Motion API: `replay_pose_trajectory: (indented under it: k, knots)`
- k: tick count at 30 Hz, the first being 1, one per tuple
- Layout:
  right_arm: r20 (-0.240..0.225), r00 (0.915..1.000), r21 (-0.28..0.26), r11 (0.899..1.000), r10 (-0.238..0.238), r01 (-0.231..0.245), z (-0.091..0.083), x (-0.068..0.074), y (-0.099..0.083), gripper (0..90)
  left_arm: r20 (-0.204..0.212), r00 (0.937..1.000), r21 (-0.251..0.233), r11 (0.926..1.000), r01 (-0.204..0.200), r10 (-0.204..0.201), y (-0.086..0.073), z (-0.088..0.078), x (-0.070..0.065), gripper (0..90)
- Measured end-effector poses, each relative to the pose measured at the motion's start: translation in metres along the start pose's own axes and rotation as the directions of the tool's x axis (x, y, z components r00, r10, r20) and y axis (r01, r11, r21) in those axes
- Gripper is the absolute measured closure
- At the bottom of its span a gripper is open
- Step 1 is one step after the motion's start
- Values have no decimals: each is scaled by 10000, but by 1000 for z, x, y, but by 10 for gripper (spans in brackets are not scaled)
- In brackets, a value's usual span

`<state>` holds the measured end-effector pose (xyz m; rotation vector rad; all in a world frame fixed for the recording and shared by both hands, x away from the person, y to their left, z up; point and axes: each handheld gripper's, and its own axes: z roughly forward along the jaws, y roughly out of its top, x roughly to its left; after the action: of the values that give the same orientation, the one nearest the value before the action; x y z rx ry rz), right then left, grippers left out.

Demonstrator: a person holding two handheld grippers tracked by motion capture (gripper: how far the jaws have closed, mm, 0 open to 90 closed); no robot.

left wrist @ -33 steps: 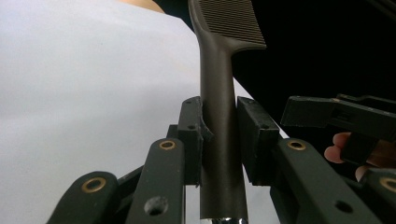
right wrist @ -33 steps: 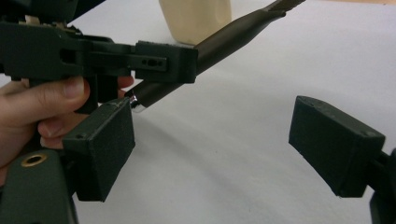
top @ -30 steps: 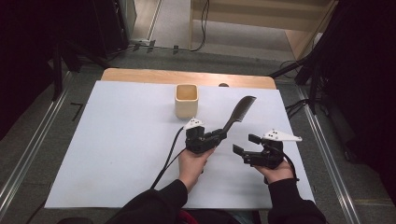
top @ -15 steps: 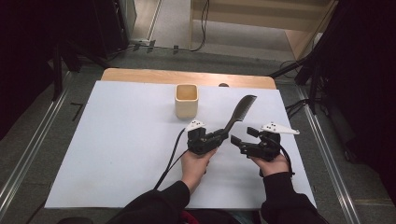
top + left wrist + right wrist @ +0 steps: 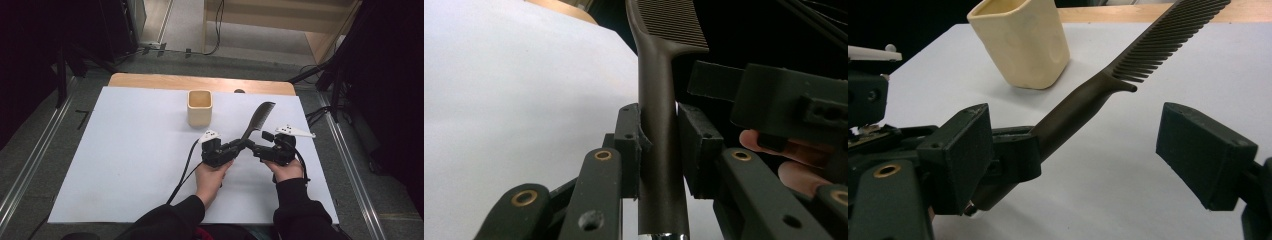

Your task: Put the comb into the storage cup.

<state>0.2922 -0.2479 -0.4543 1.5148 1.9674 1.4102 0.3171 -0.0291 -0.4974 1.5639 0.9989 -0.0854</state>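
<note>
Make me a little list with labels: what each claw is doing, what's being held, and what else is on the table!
left claw: shut on the comb's handle
right claw: open, holding nothing, beside the handle
comb: dark, teeth end lifted and pointing away from the person
cup: cream, upright, behind the claws
table: covered with a white sheet

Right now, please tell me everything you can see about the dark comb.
The comb is dark brown, matte, plastic-looking, with a round tapering handle and a flat head of fine, closely spaced teeth. It is lifted off the white table, slanting up and away toward the far right. The left claw is shut on its handle, pads pressing both sides. The right claw stands open beside the handle without touching it. The cream cup stands apart, to its left.
</note>
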Motion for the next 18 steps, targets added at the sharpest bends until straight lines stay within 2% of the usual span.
replay_pose_trajectory:
  k: [5, 18]
  knots:
    - [34, 9998, 17, 9998, 207, -207, 5, -1, 1, 137, 11, 10000, -58, 10000, -1, 1, -1, 0, 0, 731]
    - [158, 9993, 92, 9994, 338, -339, 17, -1, 5, 157, 102, 9999, -176, 9998, -40, 42, -3, -1, -2, 730]
